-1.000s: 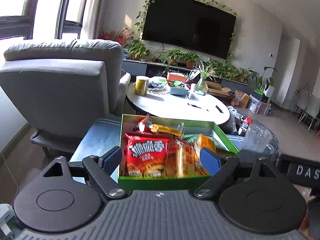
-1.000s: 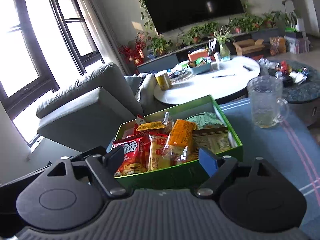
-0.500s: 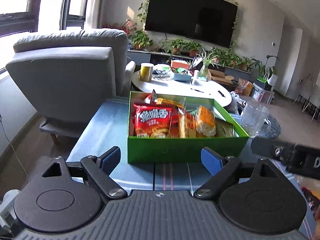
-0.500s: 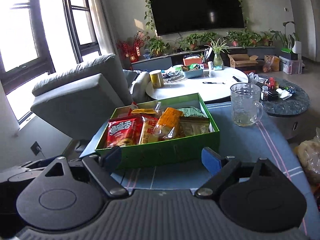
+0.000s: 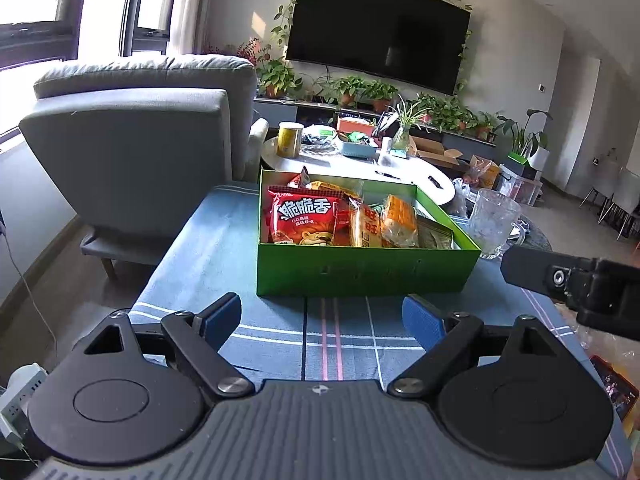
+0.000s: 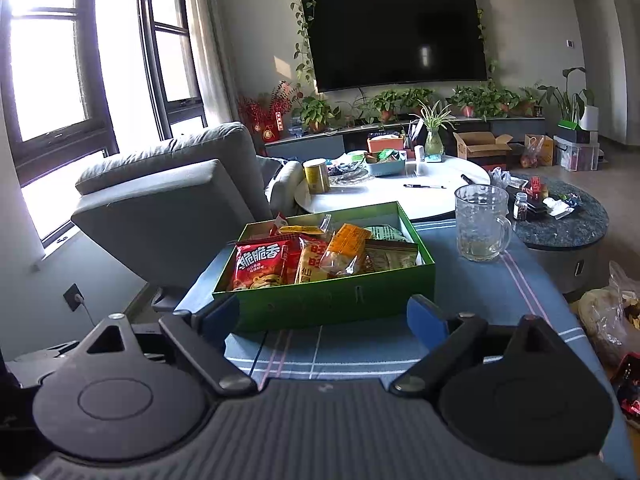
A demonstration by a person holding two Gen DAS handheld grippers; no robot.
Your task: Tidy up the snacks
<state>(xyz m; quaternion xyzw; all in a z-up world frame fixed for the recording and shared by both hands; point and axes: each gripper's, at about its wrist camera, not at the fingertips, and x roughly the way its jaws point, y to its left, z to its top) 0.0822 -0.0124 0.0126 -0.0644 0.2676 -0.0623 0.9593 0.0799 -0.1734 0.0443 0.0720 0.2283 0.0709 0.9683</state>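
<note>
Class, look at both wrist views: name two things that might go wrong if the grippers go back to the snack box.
1. The glass mug stands close beside the green box; a sideways sweep of the right gripper might topple it.
2. The orange packet leans loosely above the rim and may slide out if bumped.

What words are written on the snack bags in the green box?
"脆脆香": big white letters on the red snack bag.
"旺旺" and "仙": on the orange packet beside it; the rest is hidden by the green box wall.
Small print under "脆脆香": too small to read.
Orange-yellow wrapped pack and pale green bag: print too blurred to read.
</note>
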